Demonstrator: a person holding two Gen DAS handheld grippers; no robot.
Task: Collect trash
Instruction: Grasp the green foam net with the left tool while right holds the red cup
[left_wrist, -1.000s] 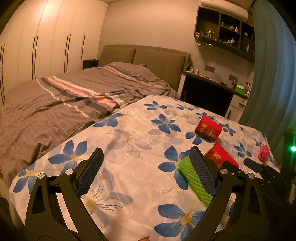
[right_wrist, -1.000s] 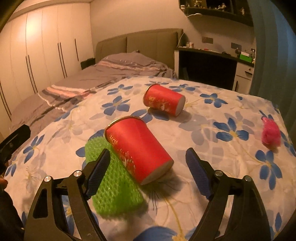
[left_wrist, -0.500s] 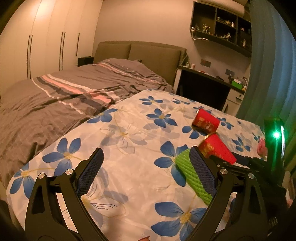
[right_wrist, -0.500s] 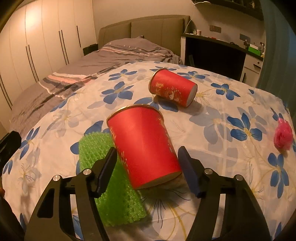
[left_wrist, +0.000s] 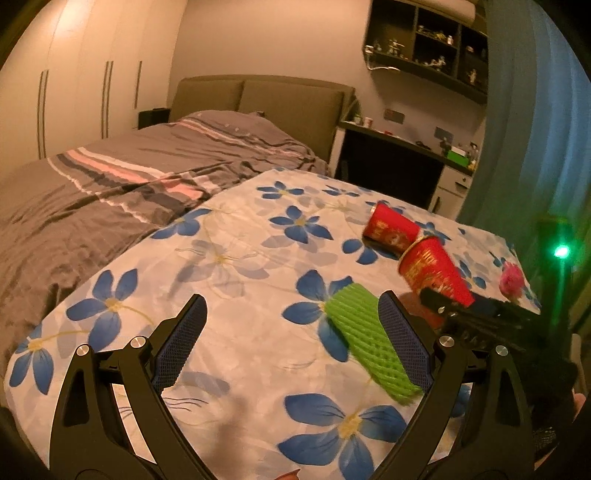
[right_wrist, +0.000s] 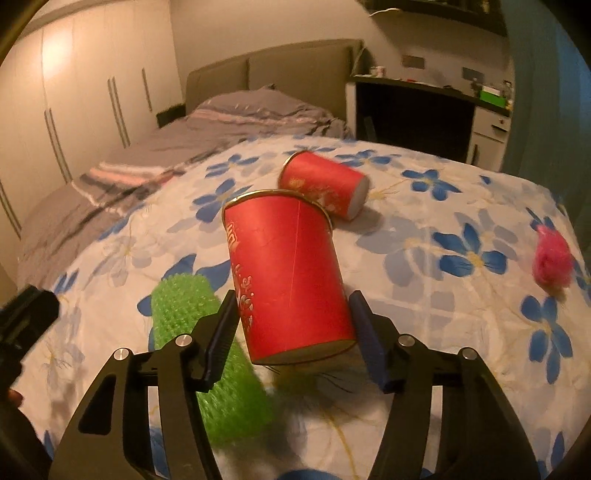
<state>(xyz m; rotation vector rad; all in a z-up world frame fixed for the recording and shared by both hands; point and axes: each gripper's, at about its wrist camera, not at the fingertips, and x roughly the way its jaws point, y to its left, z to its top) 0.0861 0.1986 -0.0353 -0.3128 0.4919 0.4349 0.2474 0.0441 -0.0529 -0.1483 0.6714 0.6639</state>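
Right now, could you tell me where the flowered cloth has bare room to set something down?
The widest bare stretch of the flowered cloth lies on its side toward the grey bed, left of the green foam net. A smaller patch lies between the far red cup and the pink ball. It is crowded around the net and the near red cup.

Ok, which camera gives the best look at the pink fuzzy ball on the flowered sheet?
The right wrist view: the pink fuzzy ball lies unobstructed on the flowered sheet near the right edge, its whole outline visible. In the left wrist view it appears smaller and farther off, just beyond the right gripper's dark body.
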